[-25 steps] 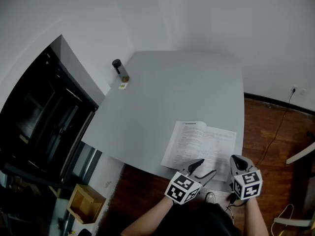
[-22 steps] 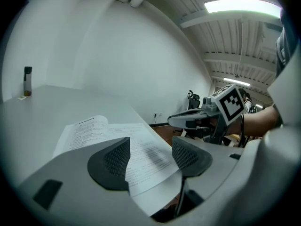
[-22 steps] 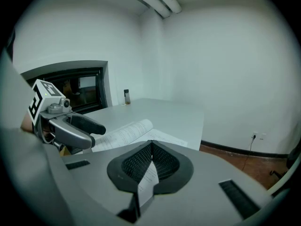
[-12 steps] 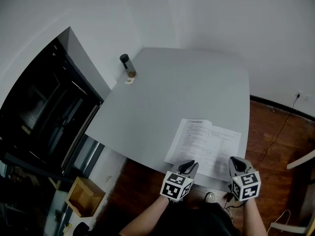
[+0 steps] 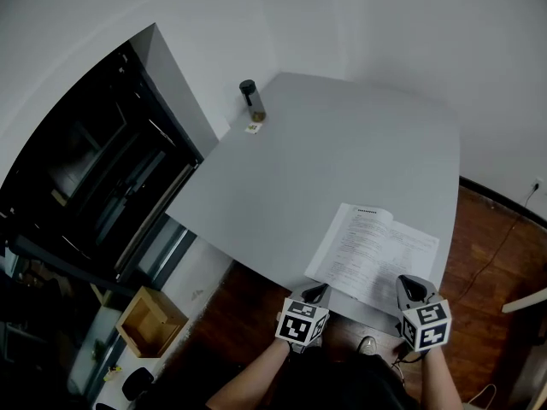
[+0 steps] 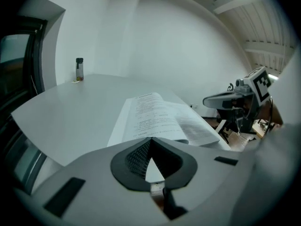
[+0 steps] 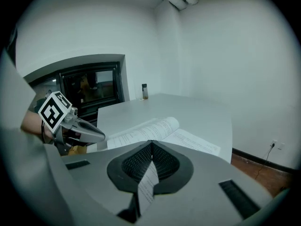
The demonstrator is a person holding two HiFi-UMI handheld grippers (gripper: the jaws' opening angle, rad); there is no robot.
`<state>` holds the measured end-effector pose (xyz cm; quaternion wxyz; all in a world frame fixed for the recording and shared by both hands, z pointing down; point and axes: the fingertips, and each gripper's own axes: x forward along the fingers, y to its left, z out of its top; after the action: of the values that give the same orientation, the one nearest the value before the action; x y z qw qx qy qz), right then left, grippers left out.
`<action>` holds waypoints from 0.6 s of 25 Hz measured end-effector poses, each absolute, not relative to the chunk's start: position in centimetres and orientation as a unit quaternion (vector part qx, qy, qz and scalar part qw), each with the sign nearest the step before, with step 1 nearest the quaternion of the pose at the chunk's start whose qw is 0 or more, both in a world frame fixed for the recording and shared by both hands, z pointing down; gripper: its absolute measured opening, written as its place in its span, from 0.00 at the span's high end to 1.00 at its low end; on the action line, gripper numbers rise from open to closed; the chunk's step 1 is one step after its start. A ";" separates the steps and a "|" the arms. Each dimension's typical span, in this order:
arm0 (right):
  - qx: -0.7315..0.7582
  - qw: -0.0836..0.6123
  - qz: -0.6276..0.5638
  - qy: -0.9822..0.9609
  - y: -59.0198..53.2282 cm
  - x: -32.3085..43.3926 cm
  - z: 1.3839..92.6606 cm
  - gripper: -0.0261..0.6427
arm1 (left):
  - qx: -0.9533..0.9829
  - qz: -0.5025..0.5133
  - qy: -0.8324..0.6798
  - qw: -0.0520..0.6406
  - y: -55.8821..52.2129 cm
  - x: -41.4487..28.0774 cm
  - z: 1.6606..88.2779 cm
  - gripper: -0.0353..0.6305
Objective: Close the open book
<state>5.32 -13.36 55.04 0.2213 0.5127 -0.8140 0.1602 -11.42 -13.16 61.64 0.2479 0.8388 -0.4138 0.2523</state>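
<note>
Head view: open book (image 5: pixel 379 253) lay on the table (image 5: pixel 342 143), by its near edge, toward the right. Right hand-held gripper (image 5: pixel 410 285) sat at the book's near right corner; right gripper view showed its jaws closed on a printed page (image 7: pixel 148 182). Left hand-held gripper (image 5: pixel 315 293) was at the near left corner, jaws shut; couldn't tell if any paper was caught. Small dark bottle (image 5: pixel 250 99) stood at the far left corner.
</note>
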 end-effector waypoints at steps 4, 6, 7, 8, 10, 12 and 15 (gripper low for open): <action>0.500 0.226 0.159 -0.821 -13.8 4.2 55.2 0.96 | 0.828 0.277 -0.408 0.266 -12.2 -11.9 63.6 0.94; 0.496 0.227 0.158 -0.823 -13.9 3.6 55.1 0.96 | 0.826 0.285 -0.404 0.271 -11.9 -11.8 64.4 0.94; 0.492 0.229 0.158 -0.825 -13.8 3.3 55.3 0.96 | 0.825 0.288 -0.403 0.273 -12.0 -11.7 64.6 0.94; 0.490 0.231 0.159 -0.826 -13.7 3.2 55.5 0.96 | 0.824 0.291 -0.402 0.273 -12.0 -11.6 64.9 0.94; 0.487 0.232 0.159 -0.827 -13.6 2.9 55.6 0.96 | 0.820 0.302 -0.402 0.272 -12.3 -11.5 65.4 0.94; 0.488 0.232 0.158 -0.826 -13.6 2.9 55.3 0.96 | 0.815 0.312 -0.405 0.274 -12.7 -11.5 65.8 0.94; 0.492 0.236 0.159 -0.823 -13.2 3.4 55.3 0.96 | 0.815 0.302 -0.412 0.273 -13.4 -11.3 65.7 0.94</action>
<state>3.41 -13.21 55.33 0.2357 0.4920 -0.8228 0.1595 -11.27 -13.36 65.70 0.2732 0.8152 -0.4119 0.3020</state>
